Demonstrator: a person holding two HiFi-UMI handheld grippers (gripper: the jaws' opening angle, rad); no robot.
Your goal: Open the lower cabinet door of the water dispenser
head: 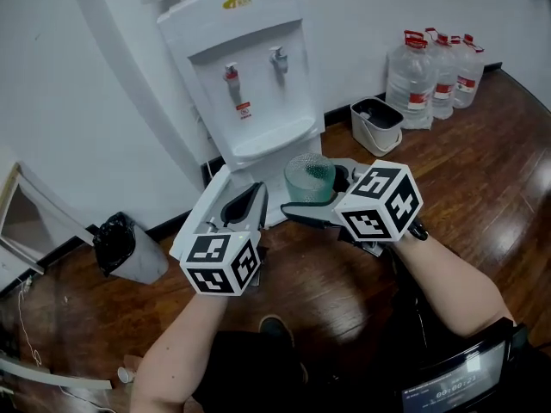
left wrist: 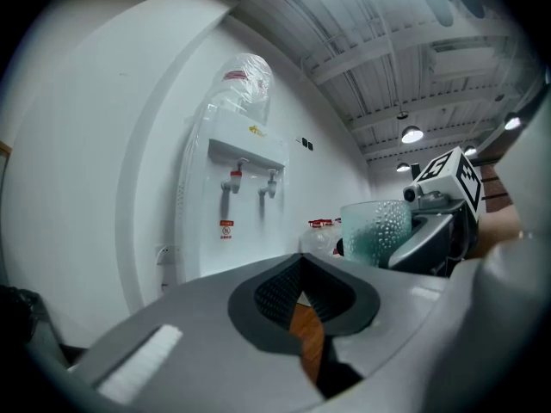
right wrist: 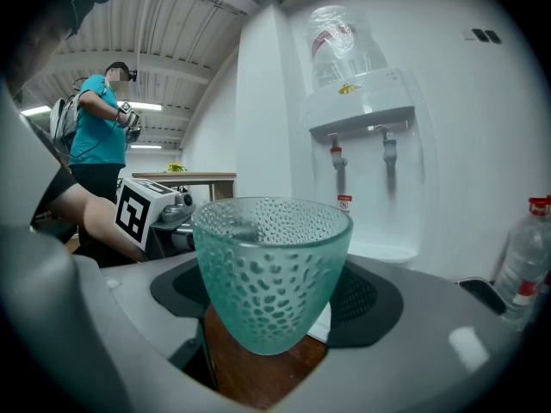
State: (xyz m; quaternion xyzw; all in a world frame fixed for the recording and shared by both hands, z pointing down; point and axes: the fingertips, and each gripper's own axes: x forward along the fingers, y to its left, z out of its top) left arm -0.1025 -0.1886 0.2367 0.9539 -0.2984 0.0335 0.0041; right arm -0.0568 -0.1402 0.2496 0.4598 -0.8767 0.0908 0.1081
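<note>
The white water dispenser [head: 250, 67] stands against the wall with two taps and a drip tray. Its lower cabinet front shows as a white panel [head: 200, 213] beneath my left gripper [head: 248, 200]; I cannot tell whether the door is ajar. In the left gripper view that gripper [left wrist: 303, 295] points level, short of the dispenser [left wrist: 237, 196], its jaws apart with only wooden floor between them. My right gripper [head: 314, 188] is shut on a green dimpled glass cup [head: 308, 177], upright in front of the drip tray. The cup [right wrist: 271, 274] fills the right gripper view between the right gripper's [right wrist: 275, 298] jaws.
Several large water bottles [head: 435, 67] and a white bin [head: 376, 126] stand by the wall to the right. A bin with a black bag [head: 125, 248] sits at the left. A person in a teal shirt [right wrist: 95, 136] stands by a table behind.
</note>
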